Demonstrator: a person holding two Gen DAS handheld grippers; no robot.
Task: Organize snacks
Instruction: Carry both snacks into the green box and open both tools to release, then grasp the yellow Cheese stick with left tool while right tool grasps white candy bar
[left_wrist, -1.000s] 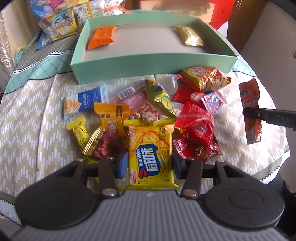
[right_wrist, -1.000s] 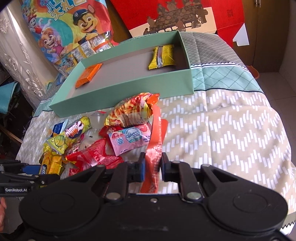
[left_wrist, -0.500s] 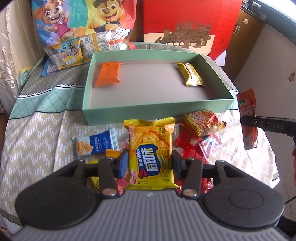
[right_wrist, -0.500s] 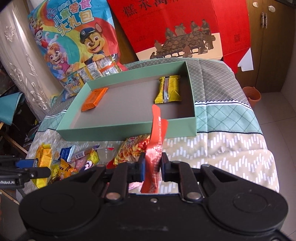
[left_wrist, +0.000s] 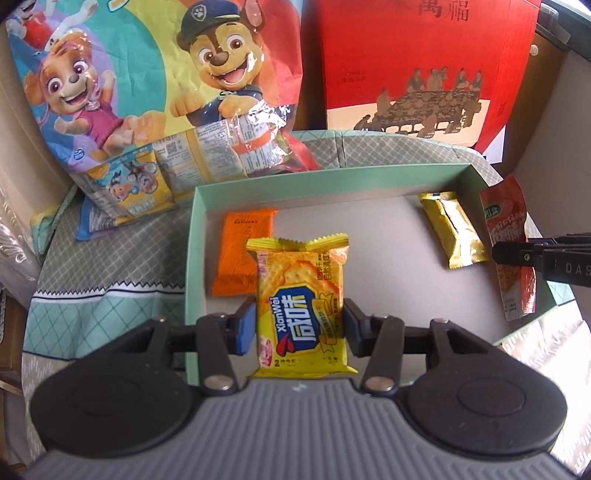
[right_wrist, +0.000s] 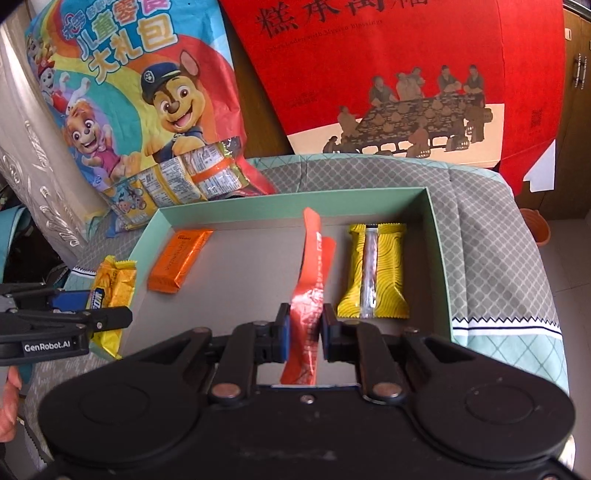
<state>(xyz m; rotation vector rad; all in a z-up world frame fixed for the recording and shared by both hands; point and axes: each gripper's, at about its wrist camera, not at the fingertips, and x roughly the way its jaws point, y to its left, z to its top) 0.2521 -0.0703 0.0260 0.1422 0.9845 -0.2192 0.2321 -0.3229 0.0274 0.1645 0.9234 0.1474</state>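
My left gripper (left_wrist: 300, 325) is shut on a yellow cracker packet (left_wrist: 301, 295) and holds it above the left part of the mint-green tray (left_wrist: 192, 236). It also shows in the right wrist view (right_wrist: 62, 321) with the cracker packet (right_wrist: 110, 291). My right gripper (right_wrist: 303, 334) is shut on a red snack sachet (right_wrist: 312, 284) over the tray (right_wrist: 439, 236), next to a yellow bar (right_wrist: 375, 273). That sachet (left_wrist: 508, 236) shows at the right in the left wrist view. An orange packet (left_wrist: 242, 254) and the gold-yellow bar (left_wrist: 452, 230) lie in the tray.
A large cartoon-dog gift bag (left_wrist: 147, 92) leans behind the tray at the left. A red gift box (left_wrist: 417, 62) stands behind it at the right. A patterned cloth (right_wrist: 495, 240) covers the surface. An orange bin (right_wrist: 535, 225) sits on the floor at right.
Both grippers rose from the snack pile and moved forward over the tray, each carrying its packet. The pile has dropped out of view.
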